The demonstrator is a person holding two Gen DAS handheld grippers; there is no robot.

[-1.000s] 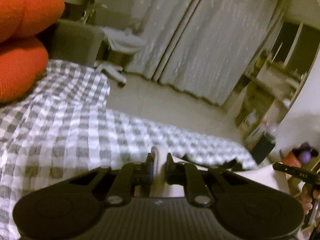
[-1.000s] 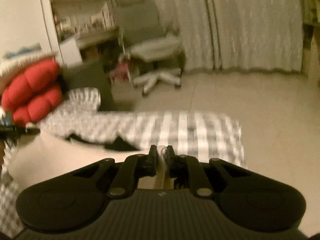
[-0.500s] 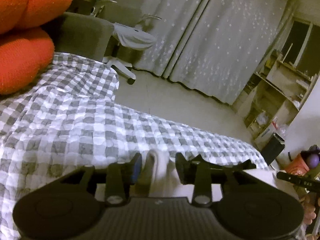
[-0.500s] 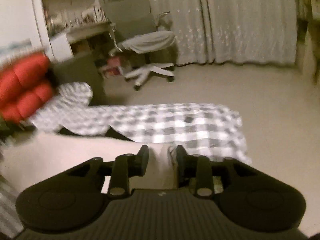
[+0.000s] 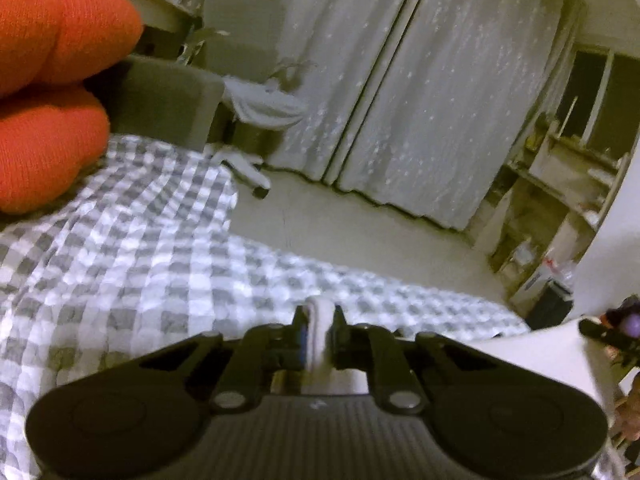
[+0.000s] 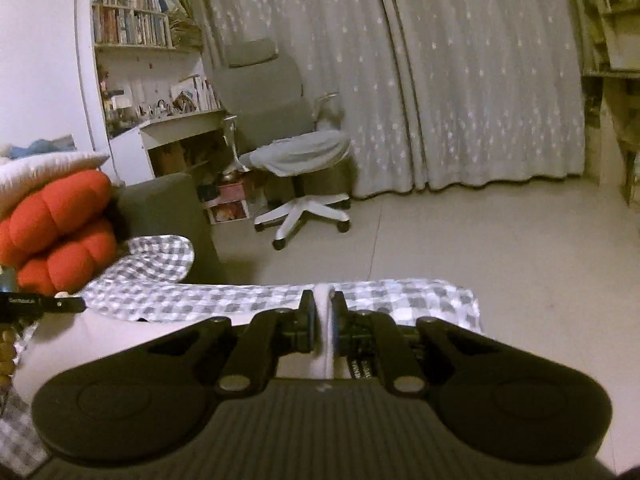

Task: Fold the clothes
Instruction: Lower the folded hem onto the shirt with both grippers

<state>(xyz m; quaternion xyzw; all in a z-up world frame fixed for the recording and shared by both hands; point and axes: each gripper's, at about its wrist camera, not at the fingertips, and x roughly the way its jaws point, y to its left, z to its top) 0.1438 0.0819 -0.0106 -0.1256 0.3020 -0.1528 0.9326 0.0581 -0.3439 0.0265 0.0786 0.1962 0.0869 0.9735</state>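
Observation:
A white garment point(image 5: 552, 356) is stretched between my two grippers, low over a bed with a grey-and-white checked cover point(image 5: 132, 248). My left gripper point(image 5: 320, 320) is shut on a bunched fold of it. In the right wrist view the same garment point(image 6: 120, 332) spreads to the left, and my right gripper point(image 6: 323, 312) is shut on another fold at its edge. Each view shows a black part of the other gripper at its side: the right one point(image 5: 608, 334) and the left one point(image 6: 40, 304). Most of the garment is hidden below the gripper bodies.
An orange cushion point(image 5: 52, 92) leans at the head of the bed, against a grey block point(image 6: 164, 204). Past the bed are bare floor point(image 6: 500, 248), an office chair point(image 6: 296, 152) with cloth on its seat, grey curtains point(image 6: 460, 80), a bookshelf point(image 6: 132, 28) and open shelves point(image 5: 560, 200).
Both grippers were shut a second ago, stood open around the white folds half a second ago, and are now shut on them again. The garment stays over the bed.

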